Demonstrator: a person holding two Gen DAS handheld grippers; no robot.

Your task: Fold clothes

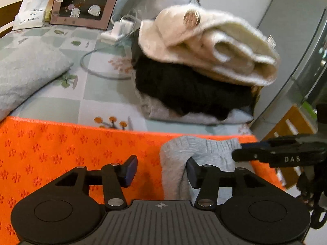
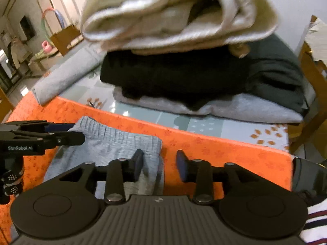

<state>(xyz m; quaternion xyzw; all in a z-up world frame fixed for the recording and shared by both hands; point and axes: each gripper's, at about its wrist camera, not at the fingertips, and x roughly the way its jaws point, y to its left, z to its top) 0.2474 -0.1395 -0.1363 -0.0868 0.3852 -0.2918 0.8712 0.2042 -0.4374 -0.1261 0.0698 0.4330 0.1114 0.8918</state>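
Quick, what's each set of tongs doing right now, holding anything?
Left tongs: open, holding nothing; grey garment edge lies between.
Right tongs: open, holding nothing.

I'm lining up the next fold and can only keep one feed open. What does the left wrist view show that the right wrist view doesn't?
Only the left wrist view: a grey pillow, a framed board of badges, a white charger with its cable, and a gold button on the cream garment.

Only the right wrist view: a dark green garment beside the pile, the room beyond, and a striped sleeve.

Both: the grey pants on the orange mat, the stacked pile topped by the cream garment, and both grippers, left gripper and right gripper, open over the waistband.
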